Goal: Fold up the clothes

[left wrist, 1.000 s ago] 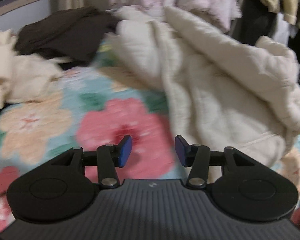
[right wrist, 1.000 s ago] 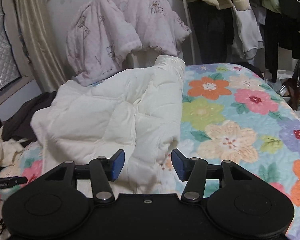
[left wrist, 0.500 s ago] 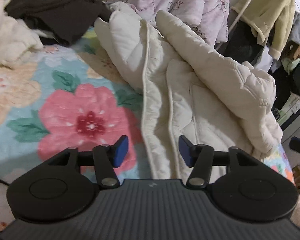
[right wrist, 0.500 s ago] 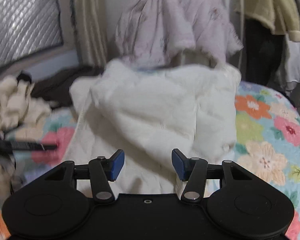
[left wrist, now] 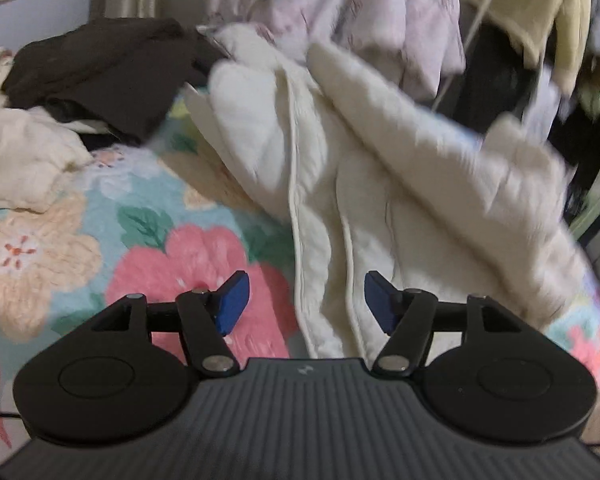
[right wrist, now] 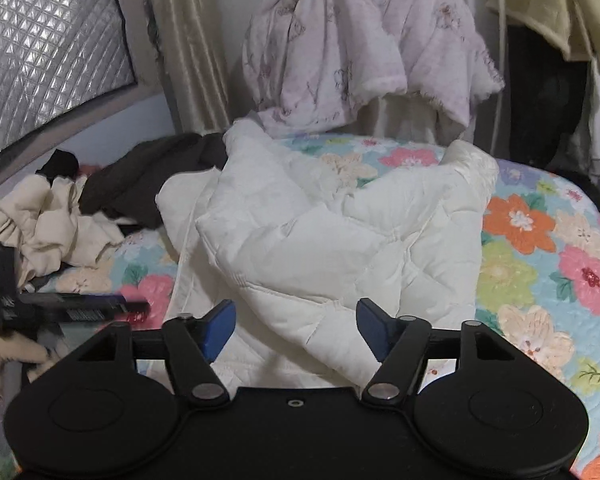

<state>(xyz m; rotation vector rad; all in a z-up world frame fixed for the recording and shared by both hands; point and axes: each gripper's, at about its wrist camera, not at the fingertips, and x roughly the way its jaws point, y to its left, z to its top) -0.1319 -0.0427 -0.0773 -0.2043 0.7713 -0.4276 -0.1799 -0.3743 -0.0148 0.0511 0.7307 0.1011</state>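
Left gripper: the left gripper was held with its blue pads spread apart and nothing between them, just above the near front edge of the jacket; from the right wrist view it was seen low at the left, blurred, gripped by a hand.
Right gripper: the right gripper was likewise spread wide and empty, hovering over the near hem of the jacket.
Jacket: the cream quilted jacket was laid crumpled on the bedspread, one sleeve folded across its body, its piped front edge running toward the left gripper.
Bedspread: the floral bedspread was seen under the jacket, with a large pink flower just left of the jacket's edge.
Other clothes: a dark brown garment and a pale cream garment were piled at the far left of the bed, apart from the jacket.
Background: a pink printed garment was hung behind the bed, beside a beige curtain.
Sharpness: the left wrist view was blurred.
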